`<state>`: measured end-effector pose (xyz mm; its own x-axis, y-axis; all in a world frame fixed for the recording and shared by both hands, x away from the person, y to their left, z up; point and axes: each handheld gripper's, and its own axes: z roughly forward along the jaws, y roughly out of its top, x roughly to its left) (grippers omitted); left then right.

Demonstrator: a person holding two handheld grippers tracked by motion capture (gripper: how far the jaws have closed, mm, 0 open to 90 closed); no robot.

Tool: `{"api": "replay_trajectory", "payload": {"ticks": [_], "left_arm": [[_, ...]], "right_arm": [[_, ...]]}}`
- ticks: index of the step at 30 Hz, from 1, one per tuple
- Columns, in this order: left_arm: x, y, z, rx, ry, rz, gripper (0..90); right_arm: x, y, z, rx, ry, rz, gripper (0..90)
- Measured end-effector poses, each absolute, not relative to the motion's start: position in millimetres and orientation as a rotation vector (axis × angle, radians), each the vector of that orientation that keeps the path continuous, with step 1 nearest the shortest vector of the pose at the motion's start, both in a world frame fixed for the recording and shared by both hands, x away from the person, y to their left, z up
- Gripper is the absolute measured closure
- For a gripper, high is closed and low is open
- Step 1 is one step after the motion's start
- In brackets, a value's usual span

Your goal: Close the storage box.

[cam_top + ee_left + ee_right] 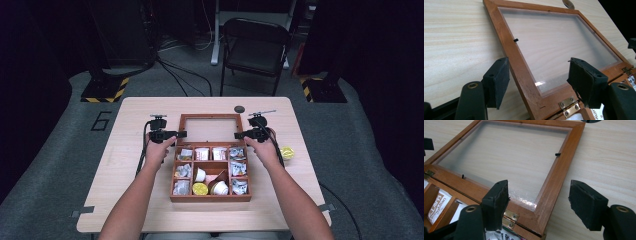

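The left hand-held gripper point(179, 134) sits at the left rear corner of the wooden box point(210, 196), near the middle of the bench point(130, 170), its jaws partly spread and straddling the left rail of the lid point(520, 67), which lies folded back flat on the bench behind the box. In the left gripper view neither pad presses the wood: one stands outside the rail, the other over the clear pane point(554, 47), so nothing is gripped. That placement, close to the brass hinge point(570, 106), suits a lid either just laid down or about to be taken up from its hinged end. The lid lies flat because the hinges let it swing fully over, which leaves the compartments open from above. Those compartments hold small packets point(239, 186), a few white cups point(200, 175) and a yellow piece point(200, 189), each kept apart by the dividers so they can be picked out singly. At the right rear corner the right hand-held gripper point(241, 134) mirrors the other: its jaws stand moderately wide across the lid's right rail point(554, 185), touching it on neither side and holding nothing. Two grippers at matching corners would keep a wide, light lid level while it turns. Further right, a second yellow piece point(287, 152) lies alone near the bench's right edge, and a dark round disc point(239, 109) rests beyond the lid towards the far edge.
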<state>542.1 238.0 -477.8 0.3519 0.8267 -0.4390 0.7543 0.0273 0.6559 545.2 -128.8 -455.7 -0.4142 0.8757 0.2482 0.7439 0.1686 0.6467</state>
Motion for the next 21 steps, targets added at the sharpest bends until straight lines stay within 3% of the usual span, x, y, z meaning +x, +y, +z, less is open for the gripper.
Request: {"api": "replay_trajectory", "payload": {"ticks": [21], "left_arm": [[546.8,230.2,-490.1,1.728,1.448,0.067,35.1]], "right_arm": [[549.8,-124.9,-468.5,1.631,2.261,1.060,32.7]]}}
